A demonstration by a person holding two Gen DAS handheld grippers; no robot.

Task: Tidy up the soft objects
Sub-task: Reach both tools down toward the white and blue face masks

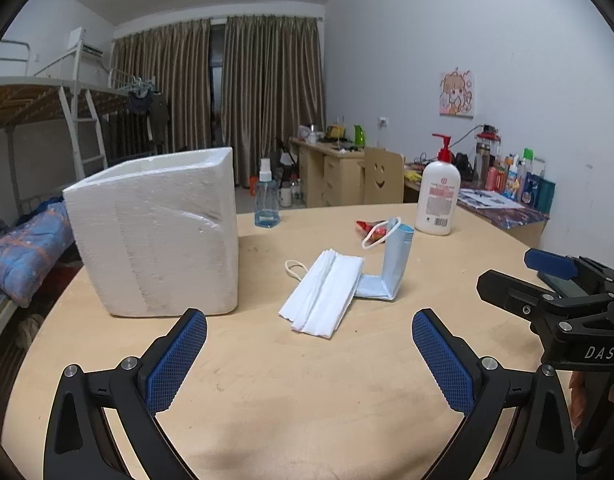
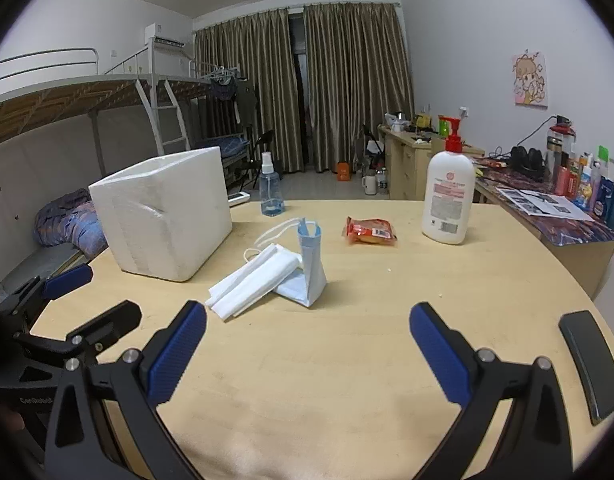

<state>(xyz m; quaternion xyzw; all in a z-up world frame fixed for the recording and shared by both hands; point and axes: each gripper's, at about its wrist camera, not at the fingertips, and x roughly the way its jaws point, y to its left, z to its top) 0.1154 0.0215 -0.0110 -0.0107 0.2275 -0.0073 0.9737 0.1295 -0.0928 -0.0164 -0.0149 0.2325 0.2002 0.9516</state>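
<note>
Nearest the cameras, both grippers hover low over the round wooden tabletop (image 2: 347,360) with nothing in them: the left gripper (image 1: 309,360) has its blue-padded fingers spread wide apart, and the right gripper (image 2: 307,356) is spread just as wide and equally empty. A dark flat phone-like slab (image 2: 591,364) lies at the right edge of the tabletop, close to the right gripper. Just beyond the fingers, near the middle, lies the white face mask (image 1: 323,294), folded flat, with its far end touching the blue face mask (image 1: 387,268), which is bent so that one half stands up and the other lies flat. To the left of the masks stands the white foam box (image 1: 159,232), open at the top; whether anything is inside cannot be told from either view. Farther back sit a red snack packet (image 2: 369,231), a white pump bottle (image 2: 447,196) and a small clear spray bottle (image 2: 270,192). Judging by this, the organizing has barely begun or not at all: both masks still lie loose outside the box, nothing is gripped, and picking up and placing each mask remains to be done.
</note>
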